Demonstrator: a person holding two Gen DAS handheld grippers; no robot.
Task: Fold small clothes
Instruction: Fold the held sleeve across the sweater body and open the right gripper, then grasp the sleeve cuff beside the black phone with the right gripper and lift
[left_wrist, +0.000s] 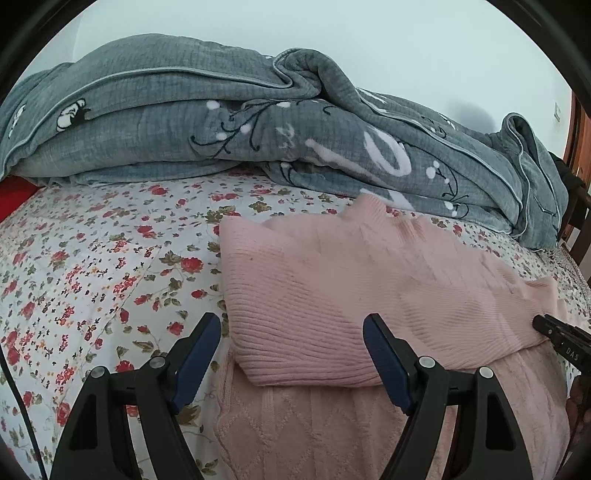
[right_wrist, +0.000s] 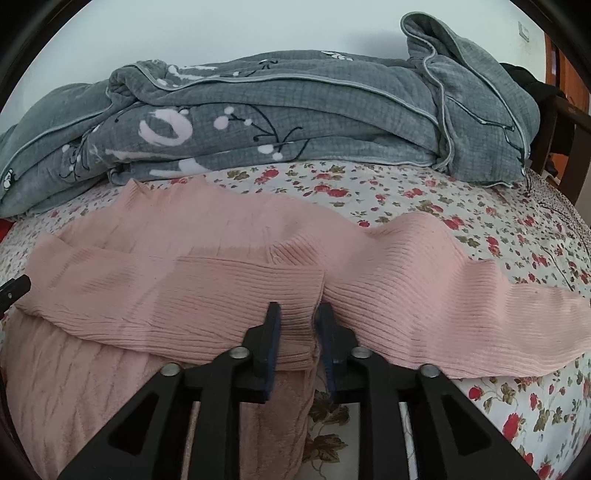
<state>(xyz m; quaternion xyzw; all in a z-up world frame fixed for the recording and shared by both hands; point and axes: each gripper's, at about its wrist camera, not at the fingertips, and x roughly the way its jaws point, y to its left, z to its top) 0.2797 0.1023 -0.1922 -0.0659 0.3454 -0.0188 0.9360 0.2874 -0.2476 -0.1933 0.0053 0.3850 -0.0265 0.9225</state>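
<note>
A pink ribbed knit sweater (left_wrist: 332, 280) lies spread on the flowered bed sheet (left_wrist: 92, 251); it also shows in the right wrist view (right_wrist: 207, 269). My left gripper (left_wrist: 291, 325) is open and empty, its jaws wide apart over the sweater's folded left edge. My right gripper (right_wrist: 297, 317) is shut on a sleeve cuff of the sweater (right_wrist: 295, 295), which lies folded across the body. The right gripper's tip (left_wrist: 554, 328) shows at the right edge of the left wrist view.
A grey quilt (left_wrist: 240, 110) with white and black flower prints is heaped along the far side of the bed, also in the right wrist view (right_wrist: 295, 110). A pink patterned fleece cloth (right_wrist: 92, 387) lies under the sweater's near edge. A dark wooden chair (right_wrist: 569, 122) stands at far right.
</note>
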